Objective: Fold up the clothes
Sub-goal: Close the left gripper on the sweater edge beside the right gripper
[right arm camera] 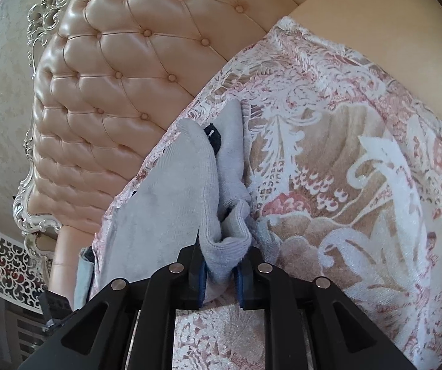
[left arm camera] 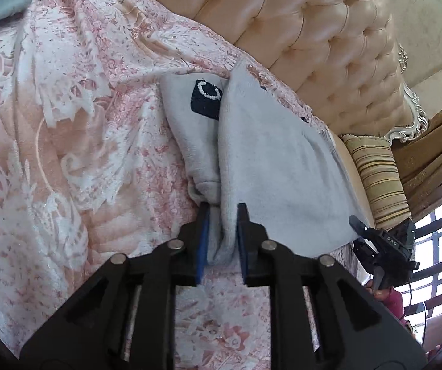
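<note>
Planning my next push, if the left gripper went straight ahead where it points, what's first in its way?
The grey garment, already pinched between the left gripper pads; beyond it probably the floral bedspread.

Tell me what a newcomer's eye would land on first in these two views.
First, the grey garment with its black patch, lying on the pink floral cover in the middle of both views. Next, each gripper's blue-padded fingers pinch a bunched edge of it: the left gripper and the right gripper. Behind rises the tufted peach headboard.
</note>
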The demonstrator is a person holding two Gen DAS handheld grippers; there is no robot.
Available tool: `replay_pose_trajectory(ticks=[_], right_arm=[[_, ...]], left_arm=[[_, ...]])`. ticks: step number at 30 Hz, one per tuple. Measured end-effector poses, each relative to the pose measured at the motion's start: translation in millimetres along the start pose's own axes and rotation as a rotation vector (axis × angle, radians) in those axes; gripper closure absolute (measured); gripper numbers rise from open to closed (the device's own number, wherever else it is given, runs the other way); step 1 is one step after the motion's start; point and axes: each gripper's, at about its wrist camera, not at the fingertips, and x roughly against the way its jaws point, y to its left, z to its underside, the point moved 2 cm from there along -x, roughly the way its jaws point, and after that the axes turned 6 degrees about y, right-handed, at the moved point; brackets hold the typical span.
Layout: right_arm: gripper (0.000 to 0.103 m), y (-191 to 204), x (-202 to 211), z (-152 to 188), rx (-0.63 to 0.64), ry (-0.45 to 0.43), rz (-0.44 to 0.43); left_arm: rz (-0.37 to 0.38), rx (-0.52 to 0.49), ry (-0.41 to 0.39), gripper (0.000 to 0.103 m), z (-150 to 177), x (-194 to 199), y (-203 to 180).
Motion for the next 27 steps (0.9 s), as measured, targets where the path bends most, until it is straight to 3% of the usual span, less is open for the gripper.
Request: replay_pose_trajectory(ticks=[2, 7, 9, 10, 14, 21, 27], right_arm=[[0.086, 1.8, -0.4, 0.3, 0.009, 0.003, 0.01], [0.086, 9.2, -1.0, 2.2, 0.064, -0.01, 0.058], [0.09, 7.2, 0.0, 2.0, 0.052, -0.018, 0.044], [0.094, 8.2, 0.5, 2.1, 0.054, -0.024, 0.041], [0.096, 15.6, 3.8, 1.1, 0.069, -0.049, 0.028], [0.096, 67.6, 22.8, -21.2, 0.169, -0.095, -0.039], [0.096, 110.3, 29.7, -56.1, 0.191, -0.117, -0.116]], left_arm=[[0.029, 0.005, 0.003, 0.064, 0.8, -0.1, -2.4], [0.033, -0.001, -0.003, 0.054, 2.1, -1.5, -10.5], [-0.019, -0.016, -0.004, 0.065, 3.0, -1.8, -13.3], [-0.047, -0.03, -0.001, 0.087, 2.7, -2.2, -14.0], [0.004, -0.044, 0.01, 0.092, -1.4, 3.3, -13.7], [0.03, -0.137, -0.068, 0.093, -21.7, 39.1, -51.9], [0.217, 0.017, -0.041, 0.093, -64.3, 47.7, -42.8]])
